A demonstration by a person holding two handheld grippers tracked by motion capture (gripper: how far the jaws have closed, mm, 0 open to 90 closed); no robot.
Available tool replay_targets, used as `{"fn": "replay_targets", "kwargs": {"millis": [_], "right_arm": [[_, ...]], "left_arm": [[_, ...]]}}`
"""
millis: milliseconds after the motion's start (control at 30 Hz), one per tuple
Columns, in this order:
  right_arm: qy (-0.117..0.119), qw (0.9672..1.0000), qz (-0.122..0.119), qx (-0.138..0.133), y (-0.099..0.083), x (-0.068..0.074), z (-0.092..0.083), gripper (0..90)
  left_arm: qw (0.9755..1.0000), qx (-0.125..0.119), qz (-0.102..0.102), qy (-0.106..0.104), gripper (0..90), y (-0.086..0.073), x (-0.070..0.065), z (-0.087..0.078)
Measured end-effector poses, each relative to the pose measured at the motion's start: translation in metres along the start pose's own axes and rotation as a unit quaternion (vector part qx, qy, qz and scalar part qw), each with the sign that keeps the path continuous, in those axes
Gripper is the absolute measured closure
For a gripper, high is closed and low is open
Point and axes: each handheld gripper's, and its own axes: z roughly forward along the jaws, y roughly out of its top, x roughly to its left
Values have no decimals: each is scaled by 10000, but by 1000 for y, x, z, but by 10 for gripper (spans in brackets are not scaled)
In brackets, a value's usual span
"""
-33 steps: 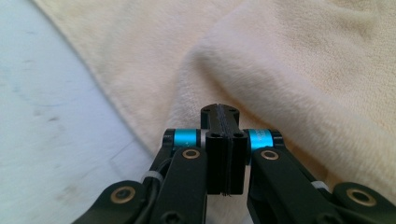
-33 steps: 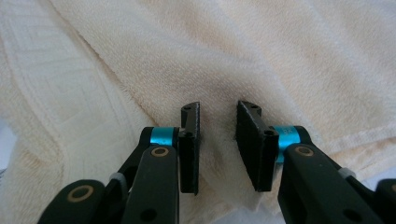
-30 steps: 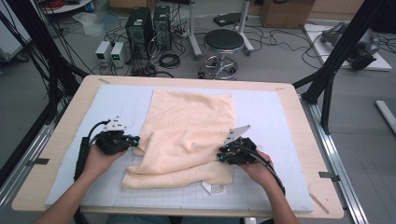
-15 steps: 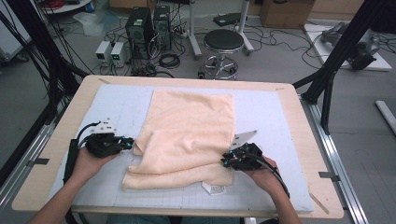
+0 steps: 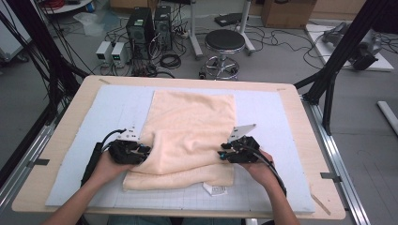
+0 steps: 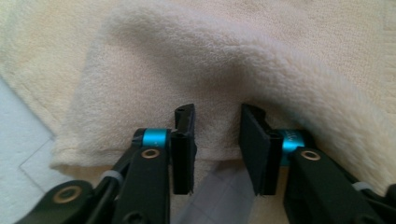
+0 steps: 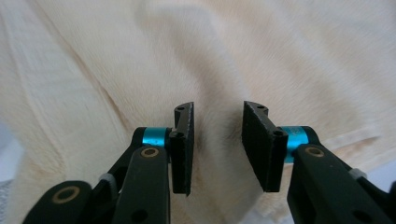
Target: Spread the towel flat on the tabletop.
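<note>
While both grippers sit at the towel's sides, the peach towel [image 5: 190, 131] lies across the middle of the high view on the pale blue mat [image 5: 277, 117], which covers the wooden table [image 5: 309, 140]. Its far portion is spread flat toward the upper centre of the frame. Its near portion is doubled over, so a thick fold runs along the lower centre, with a small white label [image 5: 215, 189] poking out at the lower edge.

Left gripper [image 5: 141, 152]: lower left of centre in the high view, held in the left hand [image 5: 105, 168], tips at the towel's left edge. In the left gripper view its jaws stand partly apart and have just been opening. The folded towel edge [image 6: 219, 88] bulges up ahead of the tips, and the gap between the pads shows cloth and a bit of mat. The pads do not press on anything.

Right gripper [image 5: 224, 153]: lower right of centre in the high view, held in the right hand [image 5: 260, 171], tips at the towel's right edge. Its jaws are likewise partly apart and have just been opening. In the right gripper view, towel [image 7: 219, 70] lies beyond and between them, ungripped.
</note>
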Motion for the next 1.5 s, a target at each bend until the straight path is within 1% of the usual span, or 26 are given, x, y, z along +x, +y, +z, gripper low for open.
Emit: {"fn": "replay_targets", "kwargs": {"millis": [33,67,100,133,167,233,267,333,433,467,533,567,700,767,900,933,967,1000,1100,1133,1167,1233,1267,1367,1433,1500], "right_arm": [[40,9999,13,145,-1,0,6,630],[43,9998,-21,189,-1,1,9,630],[37,9998,-19,203,-1,1,11,631],[21,9998,-35,208,0,1,11,631],[1,9998,-16,184,0,1,11,631],[26,9998,26,211,-1,1,13,631],[22,9998,25,208,-1,1,13,631],[0,9997,1,230,-1,2,12,630],[-48,9995,-91,284,-1,3,12,628],[-54,9995,-94,292,-1,3,11,627],[-52,9995,-75,302,-1,4,11,625],[-54,9995,-113,302,-1,4,11,624],[-70,9994,-93,312,0,5,10,620],[-76,9994,-129,325,0,7,9,620],[-62,9994,-143,295,-1,11,7,621],[-10,9997,-121,210,-3,13,2,621],[1,9998,-109,171,-4,14,-1,619],[8,9998,-130,134,-4,14,-2,618],[161,9997,-155,-47,-5,18,-12,615],[211,9996,-174,-90,-5,19,-14,612],[262,9995,-169,-103,-7,20,-15,610],[265,9994,-228,-83,-10,23,-17,600],[273,9993,-214,-98,-11,25,-18,596],[264,9991,-241,-213,-15,31,-25,591],[291,9987,-287,-309,-15,36,-30,590],[315,9983,-356,-335,-14,40,-34,583]], "left_arm": [[10000,18,17,37,638,1,-2,1],[9999,49,96,125,641,1,-4,3],[9997,57,147,174,659,2,-5,4],[9993,94,218,299,685,3,-8,5],[9990,110,251,352,732,4,-8,6],[9988,94,267,394,812,5,-10,6],[9987,88,300,401,822,6,-9,5],[9988,30,290,383,835,5,-8,0],[9989,-234,208,342,843,4,-7,-13],[9987,-327,179,347,862,3,-6,-20],[9984,-411,111,360,862,-1,-4,-30],[9984,-381,98,406,863,-4,-2,-34],[9980,-412,-15,472,863,-13,7,-49],[9977,-440,-91,502,863,-18,13,-57],[9978,-367,-93,549,862,-20,17,-60],[9974,-393,-211,563,809,-19,16,-60],[9975,-410,-191,543,776,-18,16,-61],[9975,-500,-197,465,764,-18,15,-62],[9973,-660,-130,298,692,-15,8,-65],[9975,-669,-106,216,688,-14,4,-65],[9978,-635,-22,166,689,-14,1,-66],[9979,-646,66,58,690,-15,-5,-66],[9978,-649,117,-26,690,-15,-9,-66],[9973,-690,212,-140,679,-17,-18,-68],[9964,-761,277,-233,662,-17,-24,-69],[9961,-734,384,-299,630,-15,-31,-68]]}}
